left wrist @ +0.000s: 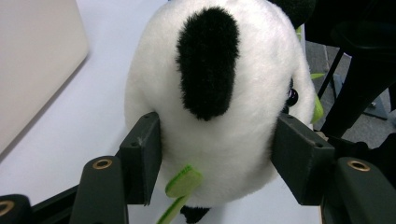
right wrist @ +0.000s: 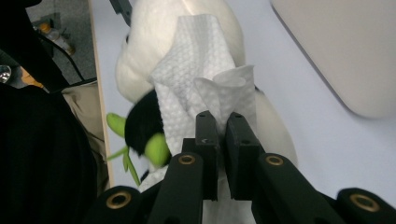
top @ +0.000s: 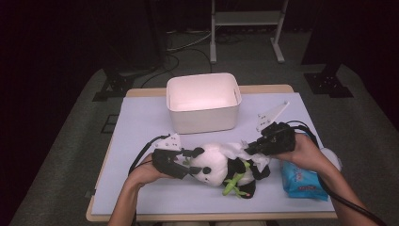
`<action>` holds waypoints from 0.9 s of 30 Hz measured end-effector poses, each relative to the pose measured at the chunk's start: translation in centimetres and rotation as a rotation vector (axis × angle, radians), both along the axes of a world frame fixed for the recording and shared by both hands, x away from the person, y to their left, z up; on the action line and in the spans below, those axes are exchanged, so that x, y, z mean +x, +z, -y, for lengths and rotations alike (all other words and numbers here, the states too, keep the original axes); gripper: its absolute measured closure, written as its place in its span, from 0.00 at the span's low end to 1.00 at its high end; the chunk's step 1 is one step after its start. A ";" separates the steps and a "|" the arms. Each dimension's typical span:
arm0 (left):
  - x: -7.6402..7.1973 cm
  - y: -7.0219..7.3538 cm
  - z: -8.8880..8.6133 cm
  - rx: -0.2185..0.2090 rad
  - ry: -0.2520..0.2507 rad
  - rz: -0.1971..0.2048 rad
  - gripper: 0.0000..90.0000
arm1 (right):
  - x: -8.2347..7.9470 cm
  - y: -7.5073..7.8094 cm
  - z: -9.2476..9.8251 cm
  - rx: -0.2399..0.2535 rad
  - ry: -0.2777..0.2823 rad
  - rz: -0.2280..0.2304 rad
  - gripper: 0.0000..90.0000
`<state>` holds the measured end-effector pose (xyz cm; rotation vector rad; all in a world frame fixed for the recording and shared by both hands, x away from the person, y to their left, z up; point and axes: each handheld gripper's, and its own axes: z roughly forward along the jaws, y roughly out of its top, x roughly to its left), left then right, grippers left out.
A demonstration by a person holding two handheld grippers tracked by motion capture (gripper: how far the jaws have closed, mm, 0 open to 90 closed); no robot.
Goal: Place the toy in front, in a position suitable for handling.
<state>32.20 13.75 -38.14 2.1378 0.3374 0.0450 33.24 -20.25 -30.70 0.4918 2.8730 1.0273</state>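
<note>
A black-and-white panda plush (top: 214,165) lies on its side on the lavender mat (top: 141,123), with a green bamboo sprig (top: 233,183) at its front. My left gripper (top: 192,161) has its jaws on either side of the panda's head (left wrist: 233,144), and both pads press into the fur. My right gripper (top: 247,148) is shut on a crumpled white wipe (right wrist: 196,60), which rests against the panda's body (right wrist: 140,60). In the high view the wipe (top: 235,149) lies over the plush's back.
A white bin (top: 202,120) stands open behind the panda at mid-table. A blue pack of wipes (top: 299,181) lies at the right, under the right forearm. The table's front edge runs close below the plush. Dark floor and a metal stand lie beyond.
</note>
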 end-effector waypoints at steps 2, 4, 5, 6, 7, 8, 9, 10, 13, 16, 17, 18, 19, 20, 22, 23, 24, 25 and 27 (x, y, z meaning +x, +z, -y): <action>0.0 0.0 0.0 -0.001 -0.004 -0.009 0.39 | -0.1 -0.3 0.7 0.016 -0.010 -0.010 0.93; 0.0 0.1 0.1 -0.003 0.008 -0.023 0.36 | -0.2 -0.7 0.9 0.028 -0.011 -0.019 0.93; 0.1 0.1 0.0 0.006 0.011 -0.028 0.33 | -0.2 -0.9 0.8 0.029 -0.011 -0.022 0.93; 0.1 0.2 0.0 0.012 0.018 -0.032 0.32 | -0.3 -1.1 0.8 0.032 -0.007 -0.025 0.93; 0.1 0.2 0.1 0.014 0.028 -0.036 0.29 | -0.3 -1.2 0.7 0.034 -0.002 -0.025 0.93; 0.1 0.2 0.1 0.015 0.033 -0.045 0.26 | -0.4 -1.2 0.6 0.036 -0.001 -0.027 0.93; 0.0 0.2 0.1 0.008 0.036 -0.051 0.23 | -0.4 -1.3 0.5 0.036 0.001 -0.027 0.93; 0.0 0.3 0.2 0.001 0.035 -0.057 0.21 | -0.5 -1.4 0.4 0.035 0.006 -0.027 0.93; -0.1 0.4 0.6 0.002 0.033 -0.069 0.17 | -0.8 -1.6 -0.1 0.039 0.034 -0.026 0.93; 0.0 0.6 0.8 0.006 0.035 -0.074 0.15 | -0.9 -1.8 -0.4 0.044 0.040 -0.023 0.93; 0.0 0.7 0.9 0.003 0.040 -0.083 0.15 | -0.9 -1.8 -0.4 0.046 0.043 -0.023 0.93; 0.0 0.7 1.0 0.000 0.041 -0.092 0.13 | -1.0 -1.8 -0.4 0.047 0.041 -0.022 0.93; 0.0 0.7 1.0 0.001 0.040 -0.090 0.13 | -1.0 -1.9 -0.4 0.051 0.040 -0.023 0.93; 0.0 0.8 1.1 0.004 0.038 -0.094 0.13 | -1.1 -2.0 -0.3 0.056 0.041 -0.025 0.94; 0.1 0.8 1.3 0.002 0.043 -0.096 0.12 | -1.2 -2.1 -0.3 0.059 0.037 -0.027 0.94; 0.1 0.9 1.4 0.001 0.045 -0.098 0.12 | -1.2 -2.1 -0.3 0.062 0.040 -0.028 0.94; 0.2 1.0 1.5 0.004 0.045 -0.095 0.12 | -1.2 -2.2 -0.3 0.063 0.042 -0.031 0.94; 0.2 1.1 1.6 0.006 0.046 -0.091 0.12 | -1.2 -2.2 -0.4 0.061 0.045 -0.030 0.94; 0.3 1.2 1.9 0.019 0.044 -0.086 0.12 | -1.3 -2.2 -0.5 0.055 0.051 -0.029 0.94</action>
